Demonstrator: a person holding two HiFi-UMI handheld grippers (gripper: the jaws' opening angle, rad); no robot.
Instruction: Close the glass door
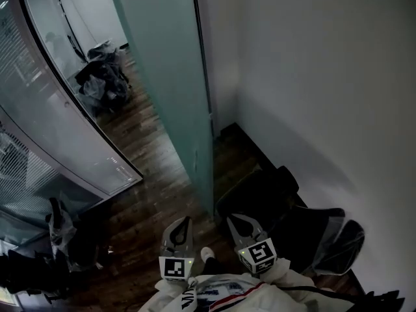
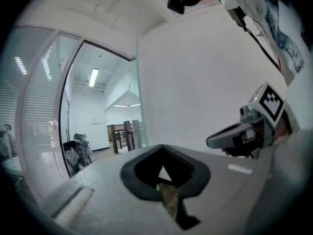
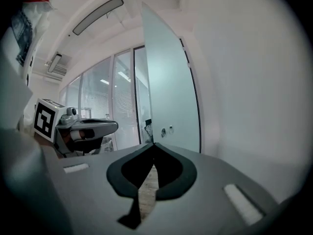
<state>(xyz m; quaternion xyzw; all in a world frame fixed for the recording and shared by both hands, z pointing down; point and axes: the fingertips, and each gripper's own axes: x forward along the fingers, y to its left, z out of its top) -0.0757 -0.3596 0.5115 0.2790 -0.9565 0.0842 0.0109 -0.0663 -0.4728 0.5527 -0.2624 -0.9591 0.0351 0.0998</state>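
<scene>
The frosted glass door stands open, swung out into the room, its free edge just ahead of me. The right gripper view shows its pale panel with two small round fittings low down. In the left gripper view only its thin edge shows. My left gripper and right gripper are side by side near the foot of the door, touching nothing. Both are shut and empty, their tips meeting: left gripper, right gripper.
A curved glass partition with blinds runs along the left. Black bags lie on the wooden floor beyond the doorway. A black office chair stands against the white wall on the right. Dark clutter sits lower left.
</scene>
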